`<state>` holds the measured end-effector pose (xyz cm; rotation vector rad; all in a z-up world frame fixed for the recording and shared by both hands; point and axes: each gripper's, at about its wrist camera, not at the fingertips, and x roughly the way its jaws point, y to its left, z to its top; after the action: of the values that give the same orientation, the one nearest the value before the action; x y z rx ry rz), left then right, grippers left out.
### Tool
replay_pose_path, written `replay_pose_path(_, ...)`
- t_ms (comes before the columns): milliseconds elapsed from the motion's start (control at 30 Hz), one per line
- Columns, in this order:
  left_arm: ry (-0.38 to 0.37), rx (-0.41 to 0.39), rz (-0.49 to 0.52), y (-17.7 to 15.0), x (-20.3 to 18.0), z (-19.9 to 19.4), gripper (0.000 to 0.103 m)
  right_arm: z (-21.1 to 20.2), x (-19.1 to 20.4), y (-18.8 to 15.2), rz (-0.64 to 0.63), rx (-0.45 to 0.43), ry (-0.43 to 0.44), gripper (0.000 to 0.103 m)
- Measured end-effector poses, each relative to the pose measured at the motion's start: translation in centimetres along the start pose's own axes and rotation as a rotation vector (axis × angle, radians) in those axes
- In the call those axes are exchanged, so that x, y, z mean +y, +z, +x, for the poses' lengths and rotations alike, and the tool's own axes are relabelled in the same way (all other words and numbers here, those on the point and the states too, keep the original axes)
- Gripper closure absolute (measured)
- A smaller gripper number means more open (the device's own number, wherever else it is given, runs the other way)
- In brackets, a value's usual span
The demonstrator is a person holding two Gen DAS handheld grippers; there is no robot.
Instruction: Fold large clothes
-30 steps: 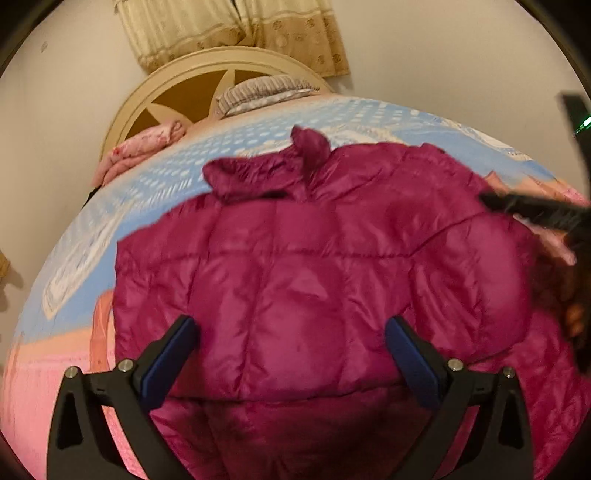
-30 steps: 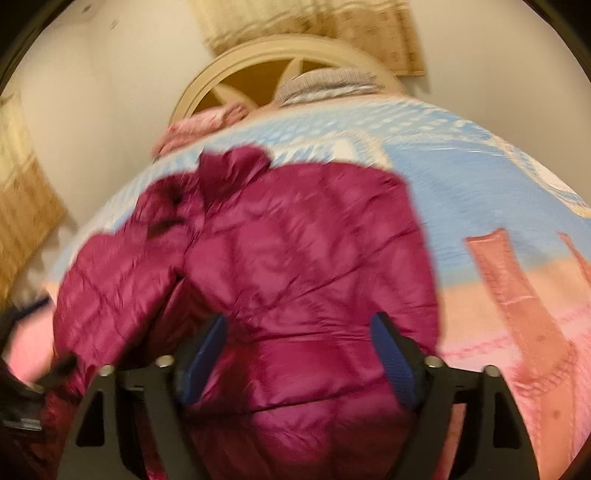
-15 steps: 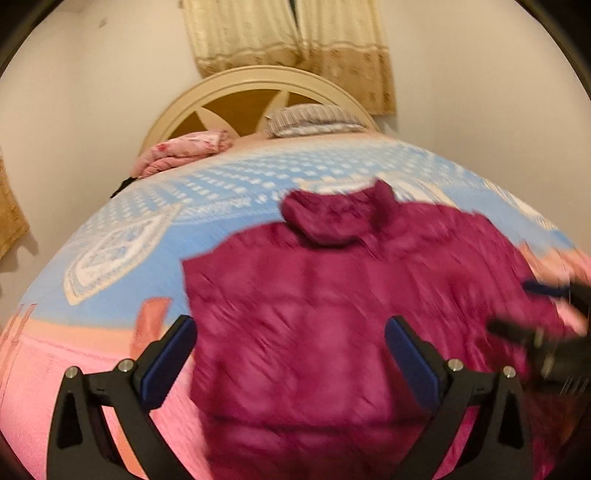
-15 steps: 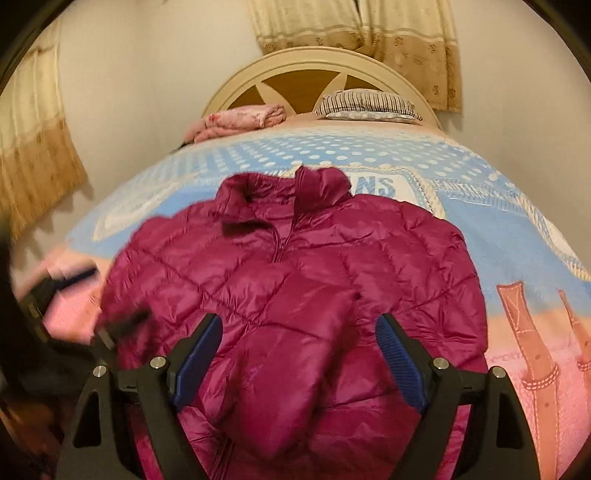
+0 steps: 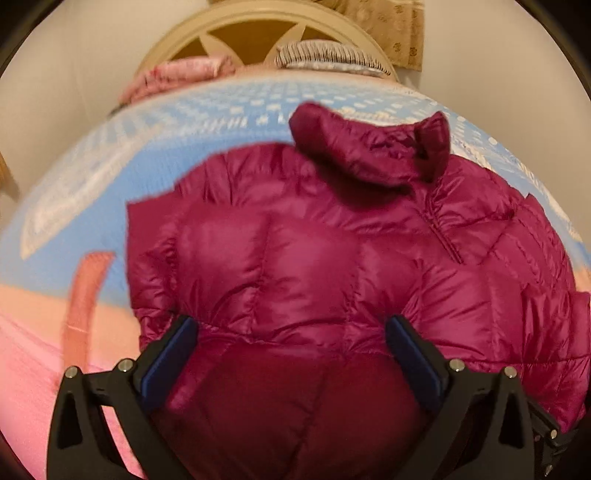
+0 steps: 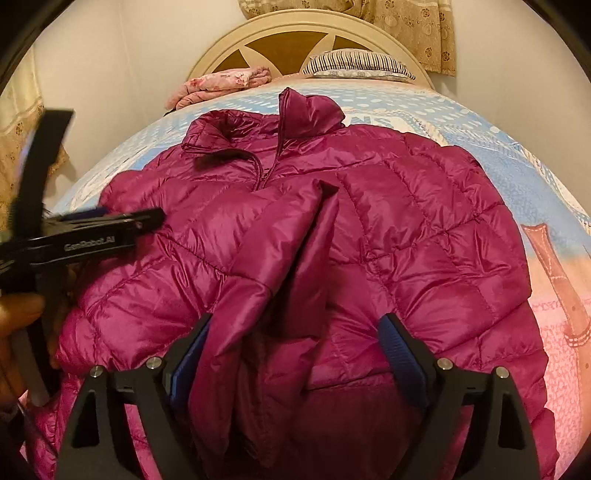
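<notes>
A magenta puffer jacket (image 6: 406, 229) lies front up on the bed, collar (image 6: 306, 110) toward the headboard. One sleeve (image 6: 280, 240) is folded across its chest. My right gripper (image 6: 295, 332) hovers over the lower front with its jaws opening; the sleeve's cuff end lies between the blue pads (image 6: 399, 347), unpressed. My left gripper (image 5: 291, 328) stands open above the jacket's (image 5: 314, 258) left part, gripping nothing. The right wrist view shows the left gripper (image 6: 122, 218) from the side at the left, held by a hand (image 6: 14, 317).
The bed has a blue and pink patterned blanket (image 6: 546, 199). A cream headboard (image 6: 306, 33), a striped pillow (image 6: 354, 64) and a folded pink quilt (image 6: 218, 85) are at the far end. Curtains (image 6: 406, 22) hang behind. Bare blanket (image 5: 74, 206) lies left of the jacket.
Both grippers have shifted across the bed and sunk toward the jacket. The sleeve now lies folded over the chest. The left gripper has come into the right wrist view at the left.
</notes>
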<state>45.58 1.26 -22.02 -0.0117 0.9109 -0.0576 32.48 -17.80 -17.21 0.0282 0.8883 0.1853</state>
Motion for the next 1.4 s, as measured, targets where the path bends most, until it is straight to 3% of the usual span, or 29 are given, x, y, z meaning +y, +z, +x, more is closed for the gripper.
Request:
replay_pose_path(233, -0.005, 0.006, -0.002, -0.3, -0.1, -0.2, 0.000, -0.1, 0.2, -0.2, -0.007, -0.007, -0.004, 0.013)
replay_pose_path(400, 0.046, -0.115, -0.008, -0.4, 0.5, -4.5, 0.000, -0.2, -0.2, -0.2, 0.005, -0.013, 0.017, 0.012)
replay_pose_path(533, 0.029, -0.189, -0.023, 1.3, 1.0, -6.6, 0.000, -0.2, -0.1, -0.3, 0.003, -0.016, 0.015, 0.012)
replay_pose_path(667, 0.048, -0.126, -0.036, 3.0, 0.9, -3.7, 0.000, -0.2, 0.0, -0.3, 0.002, -0.017, 0.017, 0.012)
replay_pose_path(800, 0.095, -0.053, -0.046, 2.5, 1.3, 0.1, 0.000, -0.3, -0.1, -0.3, 0.004, -0.018, 0.019, 0.011)
replay_pose_path(1000, 0.054, 0.007, -0.069, 1.8, 2.4, 1.9, 0.000, -0.2, -0.1, -0.2, 0.006, -0.018, 0.028, 0.010)
replay_pose_path(1333, 0.076, 0.004, -0.056, 1.1, 1.2, 2.0, 0.000, -0.1, -0.5, 0.5, 0.028, 0.041, 0.089, 0.003)
replay_pose_path(1400, 0.076, 0.001, -0.057, 1.1, 1.3, 2.0, 0.000, -1.3, -0.5, 1.0, 0.050, 0.014, 0.032, 0.003)
